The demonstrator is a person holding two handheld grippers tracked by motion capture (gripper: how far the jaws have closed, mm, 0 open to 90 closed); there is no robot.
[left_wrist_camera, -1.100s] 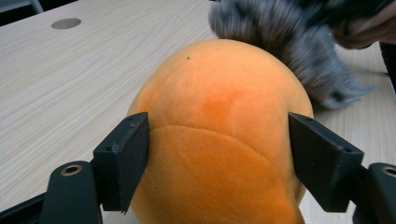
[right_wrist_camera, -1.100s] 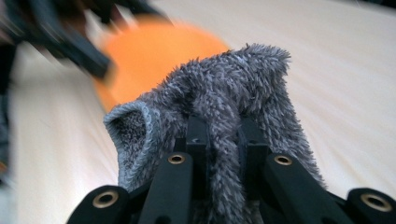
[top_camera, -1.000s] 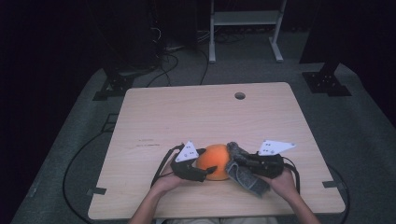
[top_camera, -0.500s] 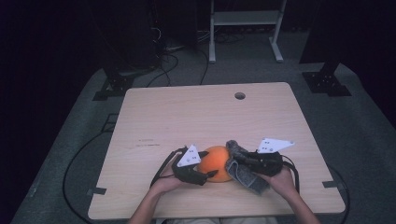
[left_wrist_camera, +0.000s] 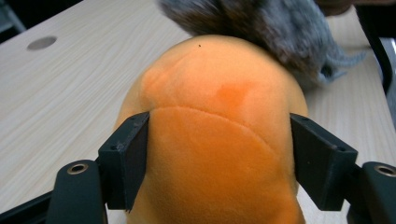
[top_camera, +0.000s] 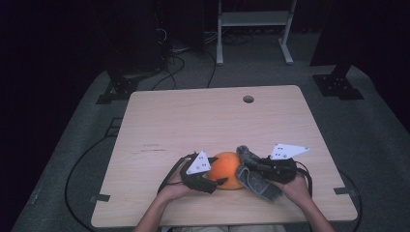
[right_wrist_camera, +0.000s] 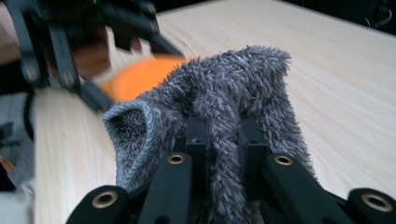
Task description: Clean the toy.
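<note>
At the near edge of the table [top_camera: 159,116], the person's two hands come in at six o'clock, each carrying a gripper. The left gripper [top_camera: 216,180] lies at about seven o'clock from the table's middle, its jaws about half open around the orange plush ball [top_camera: 226,169]. In the left gripper view both pads press on the sides of the orange plush ball [left_wrist_camera: 219,154]; these jaws have just been closing a little on it, and the soft body fills the gap between them. The ball sits on the tabletop between the two grippers, just short of centre.

At about five o'clock the right gripper [top_camera: 249,166] is clamped almost fully together on a grey fuzzy cloth [top_camera: 255,176]. In the right gripper view a fold of the grey fuzzy cloth [right_wrist_camera: 219,107] is pinched between the two jaws and rises past them, with the orange ball beyond it at eleven o'clock. The cloth touches the ball's right side and top.

The step in hand looks like steadying the ball with the left while the cloth is worked against or over it, either wiping or covering; which one cannot be told. The next move would call for a firm left hold so that the soft ball does not roll, and a drag of the cloth across its crown.

Farther off, at twelve o'clock, a round cable hole [top_camera: 248,99] marks the table's far side.
</note>
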